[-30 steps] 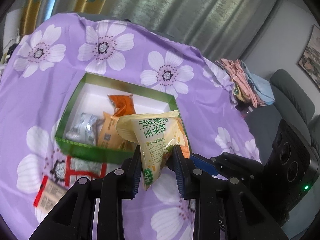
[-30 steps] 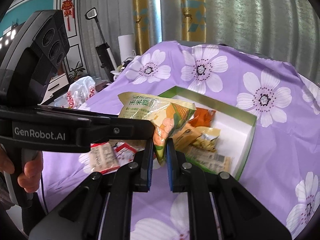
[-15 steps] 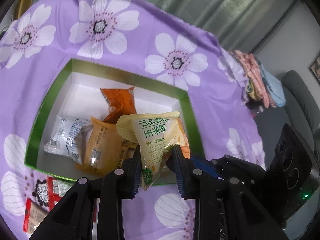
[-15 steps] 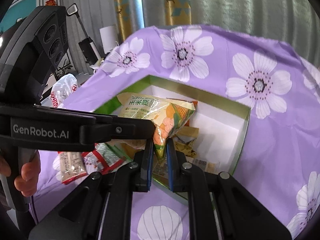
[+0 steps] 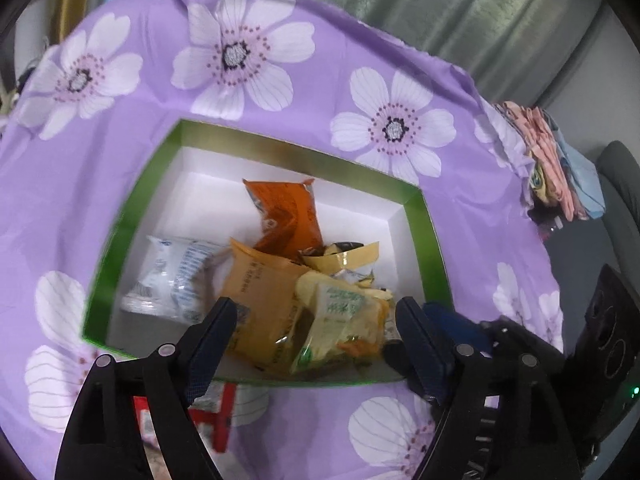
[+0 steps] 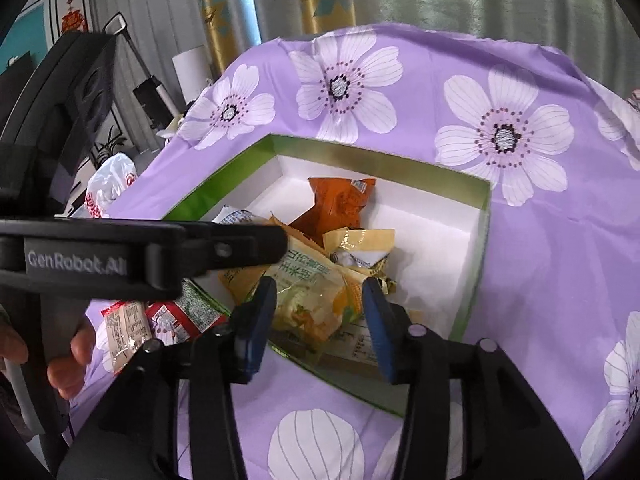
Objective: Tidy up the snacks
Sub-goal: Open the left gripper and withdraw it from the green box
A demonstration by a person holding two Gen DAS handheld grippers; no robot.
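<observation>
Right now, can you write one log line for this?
step: drop | yellow snack bag in green box | left gripper, right gripper: jaws just opened, bag released

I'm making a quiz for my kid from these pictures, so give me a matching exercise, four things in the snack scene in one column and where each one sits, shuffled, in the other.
Things:
1. orange packet
2. white and blue packet
3. yellow-green corn snack bag
4. red and white packets

Places:
A. outside the green box, on the purple cloth
B. in the box, at its far side
C. in the box, on top of the pile at the near edge
D. in the box, at its left side in the left wrist view

Pairs: 1-B, 2-D, 3-C, 4-A
</observation>
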